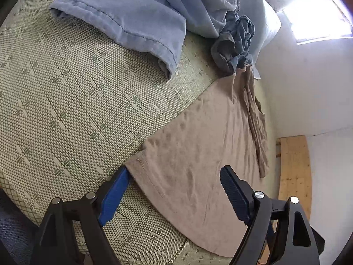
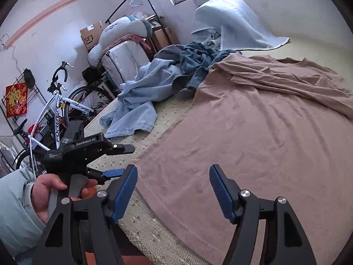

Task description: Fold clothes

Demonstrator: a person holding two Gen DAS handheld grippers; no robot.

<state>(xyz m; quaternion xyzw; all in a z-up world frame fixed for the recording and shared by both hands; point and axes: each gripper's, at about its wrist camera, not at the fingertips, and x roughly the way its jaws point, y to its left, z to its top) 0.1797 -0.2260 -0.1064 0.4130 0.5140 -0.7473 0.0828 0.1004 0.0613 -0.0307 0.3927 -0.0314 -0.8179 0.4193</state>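
Note:
A tan T-shirt (image 2: 253,132) lies spread flat on the woven mat (image 1: 66,101), one sleeve folded over near its collar. In the left wrist view the shirt (image 1: 198,154) fills the lower right. My left gripper (image 1: 174,176) is open, its jaws straddling the shirt's hem corner, one finger (image 1: 117,190) at the cloth's edge. It also shows in the right wrist view (image 2: 123,161), open at the shirt's left hem corner. My right gripper (image 2: 173,181) is open and empty, just above the shirt's bottom hem.
Light blue trousers (image 1: 123,17) and a crumpled dark blue garment (image 1: 233,46) lie at the mat's far side, a pale blue blanket (image 2: 231,22) behind them. A bicycle (image 2: 57,108), boxes and a wrapped bundle stand left of the bed. A white wall (image 1: 308,88) borders the bed.

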